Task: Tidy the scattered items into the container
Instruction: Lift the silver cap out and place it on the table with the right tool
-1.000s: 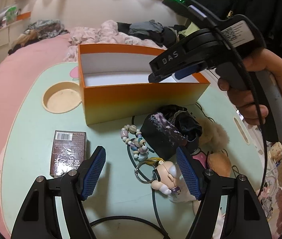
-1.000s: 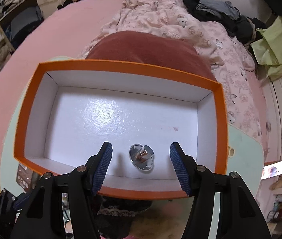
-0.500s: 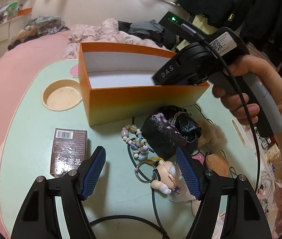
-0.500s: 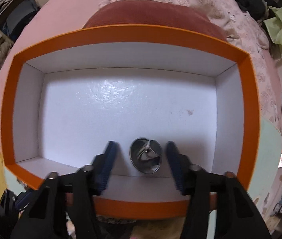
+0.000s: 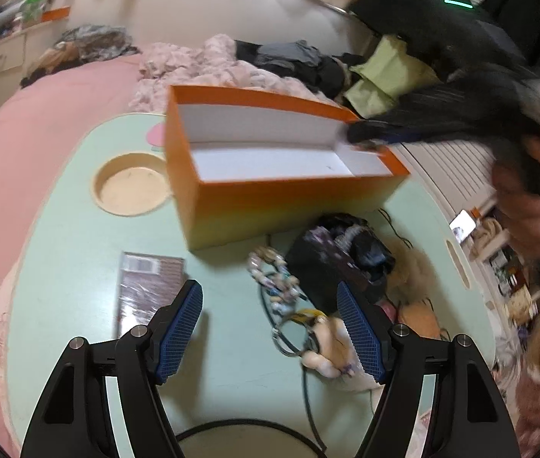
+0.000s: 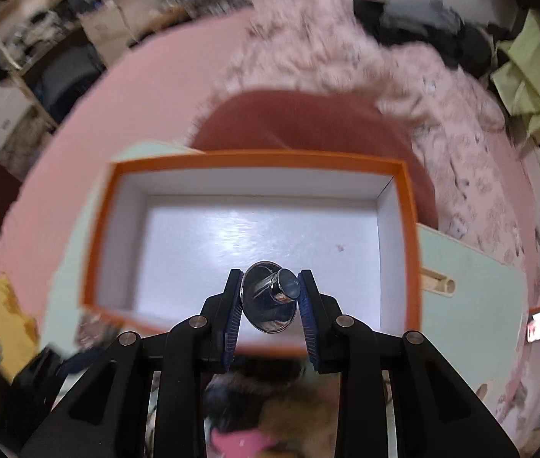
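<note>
Right gripper [image 6: 270, 297] pinches a shiny metal funnel-shaped piece [image 6: 270, 295] above the orange box [image 6: 409, 229]; left gripper [image 5: 270, 328] hangs spread and empty over the table [image 5: 79, 236].

The metal piece looks stiff, light and slick, so the flared rim is the likely firmest hold. The box's white floor lies bare below it, walls well apart. Beaded bracelet [image 5: 273, 282], keyring doll [image 5: 327, 347], dark pouch [image 5: 338, 259] and brown packet [image 5: 144, 290] crowd the table in front of the box.

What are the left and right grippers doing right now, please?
Left gripper: open, holding nothing.
Right gripper: shut on the shiny metal piece.
</note>
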`<state>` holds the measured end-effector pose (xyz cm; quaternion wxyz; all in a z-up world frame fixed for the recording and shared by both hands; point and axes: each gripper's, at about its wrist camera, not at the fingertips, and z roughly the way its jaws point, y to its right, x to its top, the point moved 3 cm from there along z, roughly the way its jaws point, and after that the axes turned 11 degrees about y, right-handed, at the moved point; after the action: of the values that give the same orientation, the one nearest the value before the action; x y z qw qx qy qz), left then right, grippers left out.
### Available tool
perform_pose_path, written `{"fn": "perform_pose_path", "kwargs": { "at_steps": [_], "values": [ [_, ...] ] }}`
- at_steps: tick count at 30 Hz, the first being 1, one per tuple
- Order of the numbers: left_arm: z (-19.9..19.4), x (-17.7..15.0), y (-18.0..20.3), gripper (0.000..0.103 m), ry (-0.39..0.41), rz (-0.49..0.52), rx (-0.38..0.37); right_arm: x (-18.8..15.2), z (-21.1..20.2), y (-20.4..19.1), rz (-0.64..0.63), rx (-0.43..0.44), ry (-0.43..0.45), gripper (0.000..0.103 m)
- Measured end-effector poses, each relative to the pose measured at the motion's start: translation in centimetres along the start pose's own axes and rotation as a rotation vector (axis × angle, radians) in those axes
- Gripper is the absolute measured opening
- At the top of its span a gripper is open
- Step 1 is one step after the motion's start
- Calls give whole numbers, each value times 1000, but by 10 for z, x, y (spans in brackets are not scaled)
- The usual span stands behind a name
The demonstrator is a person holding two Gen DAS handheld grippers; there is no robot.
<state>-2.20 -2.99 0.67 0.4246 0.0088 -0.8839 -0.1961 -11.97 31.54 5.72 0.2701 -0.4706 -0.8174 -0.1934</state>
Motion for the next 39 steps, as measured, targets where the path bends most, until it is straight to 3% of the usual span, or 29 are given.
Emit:
{"fn": "perform_pose_path", "kwargs": {
  "at_steps": [2,5,11,14,17,21,23,26,28,32,35,36,37,39],
  "values": [
    [0,11,-9,73,-17,-30,23,-11,-21,-7,-3,73,27,30],
    [6,27,-25,73,-38,-95,32,-40,-33,-16,-25,192,-3,30],
    [44,42,-40,73,-140,-94,71,-94,-9,-18,-12,285,-107,30],
    [63,48,-38,72,-188,-82,83,-102,10,-17,-4,253,-129,30],
    [68,50,-34,72,-186,-73,96,-96,19,-12,17,220,-111,30],
    [36,48,-36,72,-141,-100,11,-94,15,-6,56,251,-96,31],
    [9,44,-43,73,-97,-95,7,-99,1,-2,79,260,-66,34],
    [-21,33,-55,73,-44,-60,93,-104,-25,8,76,243,31,42],
    [-32,18,-62,73,-26,-3,164,-115,-44,18,69,181,116,52],
    [-26,-8,-71,72,-51,7,166,-146,-63,25,1,71,203,52],
    [-14,-13,-71,69,-36,-10,166,-175,-63,18,-93,-25,192,49],
    [-10,-11,-65,69,-34,0,157,-182,-62,18,-109,-45,186,40],
    [-6,-10,-59,68,-40,12,141,-190,-61,18,-113,-48,173,33],
    [3,-9,-44,64,-49,39,106,-197,-54,16,-108,-17,152,30]
  ]
}}
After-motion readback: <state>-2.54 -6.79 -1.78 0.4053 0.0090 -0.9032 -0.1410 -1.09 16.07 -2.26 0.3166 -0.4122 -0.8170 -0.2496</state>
